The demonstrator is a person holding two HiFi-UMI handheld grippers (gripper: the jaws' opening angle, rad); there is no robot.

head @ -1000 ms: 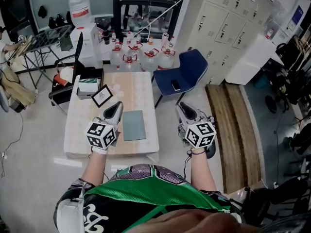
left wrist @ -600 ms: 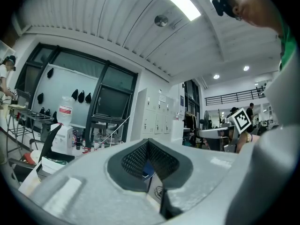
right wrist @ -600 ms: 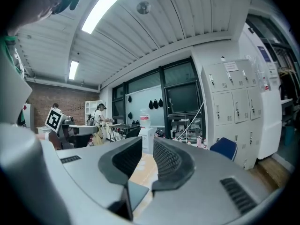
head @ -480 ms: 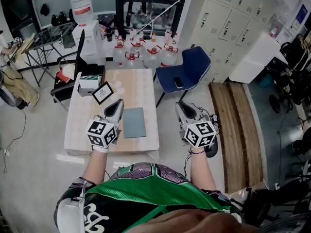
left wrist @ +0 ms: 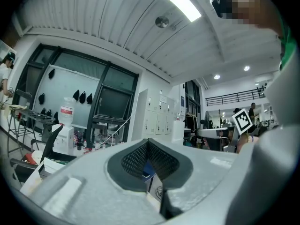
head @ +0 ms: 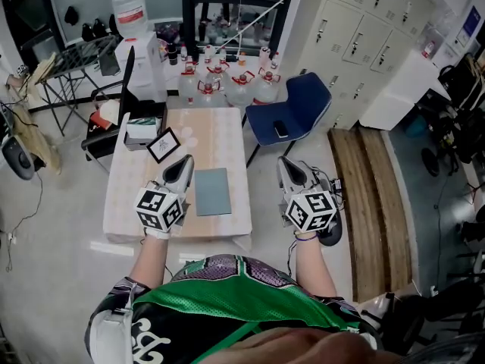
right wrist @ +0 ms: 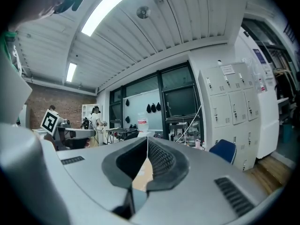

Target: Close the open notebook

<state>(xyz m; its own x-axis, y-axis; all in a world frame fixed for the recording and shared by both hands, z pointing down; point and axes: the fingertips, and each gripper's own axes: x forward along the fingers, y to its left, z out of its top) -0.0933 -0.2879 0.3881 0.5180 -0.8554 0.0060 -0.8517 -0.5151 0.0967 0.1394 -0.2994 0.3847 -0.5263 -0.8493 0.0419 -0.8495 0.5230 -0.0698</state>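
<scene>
closed notebook [head: 212, 192] beside shut left gripper [head: 183, 163]; right gripper [head: 289, 165], jaws just closed, empty, apart

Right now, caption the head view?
Notebook lies closed on table; left gripper beside it, right gripper off the table edge, jaws just closed on nothing.

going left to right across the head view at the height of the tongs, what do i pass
left tongs → notebook → right tongs → wooden boards
</scene>
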